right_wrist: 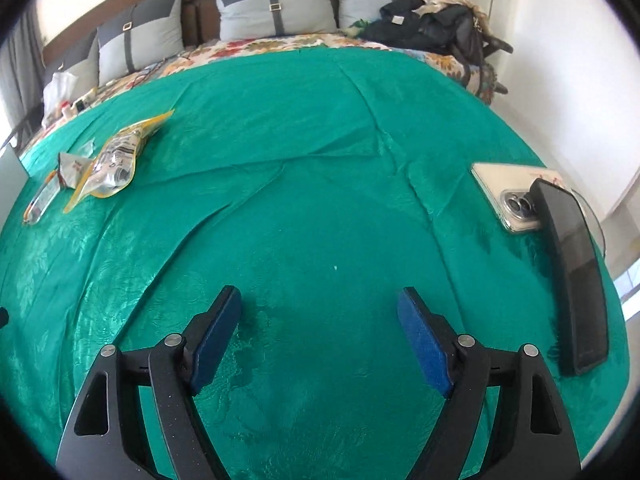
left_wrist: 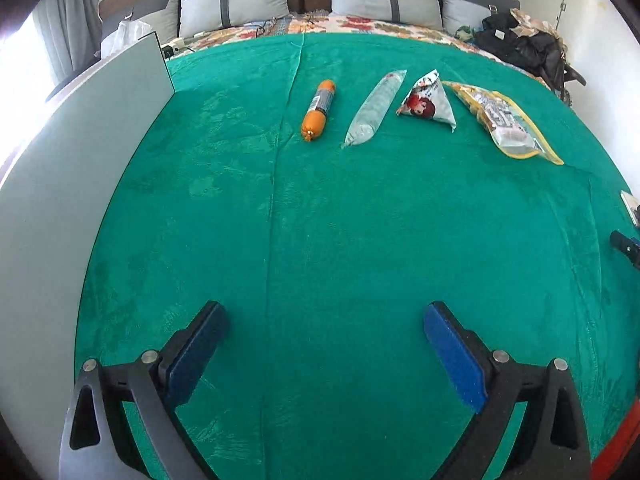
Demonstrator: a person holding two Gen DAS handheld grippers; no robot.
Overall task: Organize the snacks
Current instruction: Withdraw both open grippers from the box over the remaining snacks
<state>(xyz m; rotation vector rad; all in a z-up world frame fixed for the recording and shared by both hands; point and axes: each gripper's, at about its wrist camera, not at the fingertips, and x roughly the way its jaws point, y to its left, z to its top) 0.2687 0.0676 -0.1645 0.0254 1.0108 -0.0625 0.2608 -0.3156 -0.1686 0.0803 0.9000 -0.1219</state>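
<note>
Several snacks lie in a row on the green cloth far ahead in the left wrist view: an orange sausage tube, a clear grey-white tube pack, a white triangular pack with a red picture and a yellow-edged clear bag. My left gripper is open and empty, low over the cloth, well short of them. My right gripper is open and empty over bare cloth. In the right wrist view the yellow-edged bag and the triangular pack lie far left.
A grey board stands along the left side. A white phone and a black phone lie at the right. Pillows and a heap of dark clothes sit behind the cloth.
</note>
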